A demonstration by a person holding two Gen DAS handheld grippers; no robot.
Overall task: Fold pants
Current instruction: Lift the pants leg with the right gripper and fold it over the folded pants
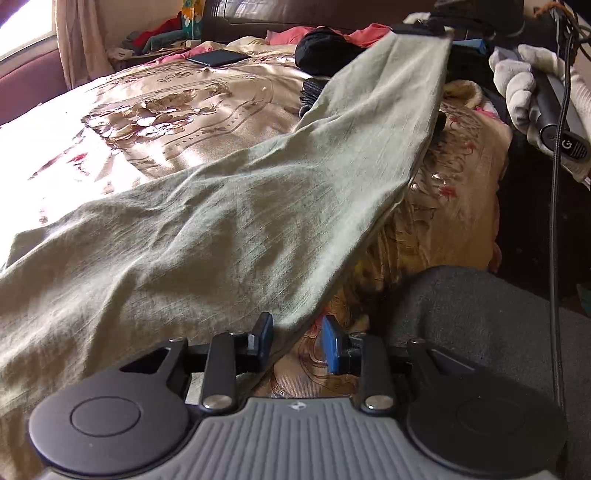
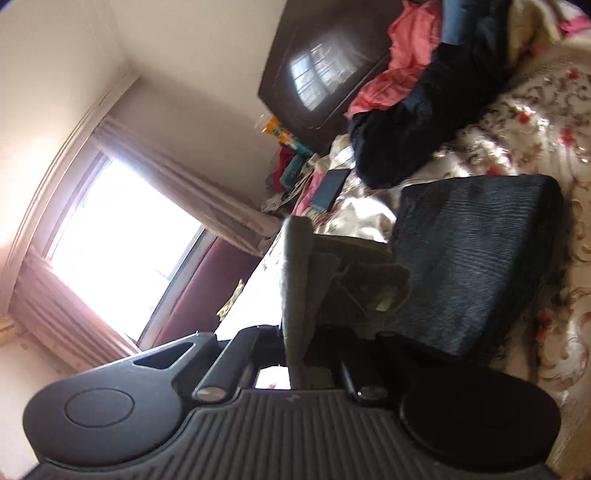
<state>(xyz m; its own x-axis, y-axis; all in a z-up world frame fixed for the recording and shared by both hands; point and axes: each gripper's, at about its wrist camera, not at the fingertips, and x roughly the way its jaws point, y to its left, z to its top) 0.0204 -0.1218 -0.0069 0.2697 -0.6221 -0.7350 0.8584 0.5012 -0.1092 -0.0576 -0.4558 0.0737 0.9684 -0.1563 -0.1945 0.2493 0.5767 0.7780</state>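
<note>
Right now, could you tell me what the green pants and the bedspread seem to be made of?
Pants: a thin woven fabric, perhaps cotton or linen, matte; a fine slubby grain and soft creases show, and it drapes limply from the right gripper. Bedspread: probably satin-like synthetic or silk, glossy; sunlight gleams off its woven floral pattern.

One pair of green pants (image 1: 229,206) is seen, and one phone (image 1: 218,57) on one bedspread (image 1: 155,110). Two grippers are counted: left (image 1: 297,341) and right (image 2: 295,354). One gloved hand (image 1: 517,85), one window (image 2: 118,229) and one folded black garment (image 2: 476,254) are shown.
</note>
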